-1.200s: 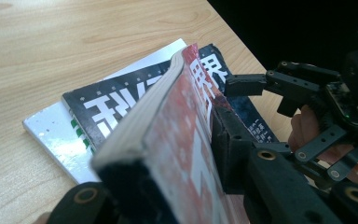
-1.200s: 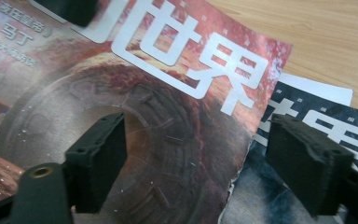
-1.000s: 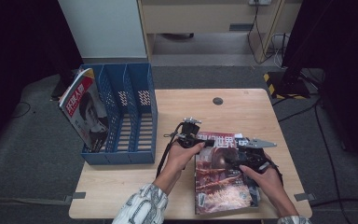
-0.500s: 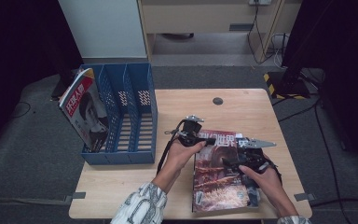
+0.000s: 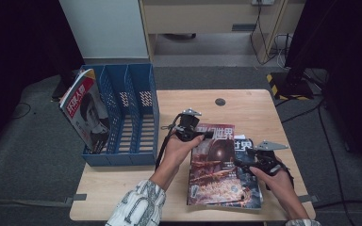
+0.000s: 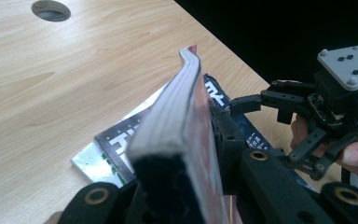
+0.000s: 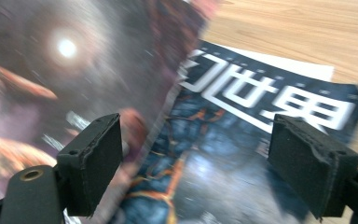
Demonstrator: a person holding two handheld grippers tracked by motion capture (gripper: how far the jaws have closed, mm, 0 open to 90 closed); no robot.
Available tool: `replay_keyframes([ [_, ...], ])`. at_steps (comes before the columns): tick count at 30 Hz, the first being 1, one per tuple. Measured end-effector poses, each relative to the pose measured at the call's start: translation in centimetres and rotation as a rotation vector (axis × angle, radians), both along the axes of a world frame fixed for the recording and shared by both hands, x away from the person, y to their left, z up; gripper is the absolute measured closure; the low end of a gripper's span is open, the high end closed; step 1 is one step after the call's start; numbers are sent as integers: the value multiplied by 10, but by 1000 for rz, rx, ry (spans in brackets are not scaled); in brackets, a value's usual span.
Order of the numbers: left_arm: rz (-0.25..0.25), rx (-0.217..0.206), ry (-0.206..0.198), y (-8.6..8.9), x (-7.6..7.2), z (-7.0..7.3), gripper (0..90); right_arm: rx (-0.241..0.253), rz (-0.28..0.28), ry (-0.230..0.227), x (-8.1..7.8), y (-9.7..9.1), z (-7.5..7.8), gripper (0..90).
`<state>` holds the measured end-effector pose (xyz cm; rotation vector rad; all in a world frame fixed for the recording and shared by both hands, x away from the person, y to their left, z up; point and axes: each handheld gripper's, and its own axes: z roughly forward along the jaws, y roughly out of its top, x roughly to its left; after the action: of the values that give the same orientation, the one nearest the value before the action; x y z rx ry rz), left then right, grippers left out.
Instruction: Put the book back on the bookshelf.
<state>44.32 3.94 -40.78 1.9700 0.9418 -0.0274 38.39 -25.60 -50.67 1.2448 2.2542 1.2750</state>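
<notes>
Top magazine [image 5: 214, 165] is on the near right part of the table [image 5: 259, 106], its far edge lifted off the second magazine [image 5: 250, 181] lying flat beneath it. Left gripper [image 5: 195, 134] is clamped on the raised far-left corner; the left gripper view shows the page edges [image 6: 170, 126] pinched between the jaws, which have just been closing. Right gripper [image 5: 245, 162] sits at the magazines' right edge; its jaws stand wide apart after closing in a bit, pads [image 7: 93, 161] touching nothing, lower cover [image 7: 242, 140] showing between them. Blue file rack [image 5: 122, 113] stands at the table's left with another magazine [image 5: 85, 113] upright in its leftmost slot, well apart.
</notes>
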Motion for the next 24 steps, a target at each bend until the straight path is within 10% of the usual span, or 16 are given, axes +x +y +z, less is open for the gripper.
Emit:
replay_keyframes([
  [14, 27, -1, -42, 21, -3, 23, 833, -239, -227, -80, 0, -38, -1, 311],
  [24, 47, -4, -72, 33, -5, 40, 837, -258, -308, -13, 0, -54, -10, 319],
])
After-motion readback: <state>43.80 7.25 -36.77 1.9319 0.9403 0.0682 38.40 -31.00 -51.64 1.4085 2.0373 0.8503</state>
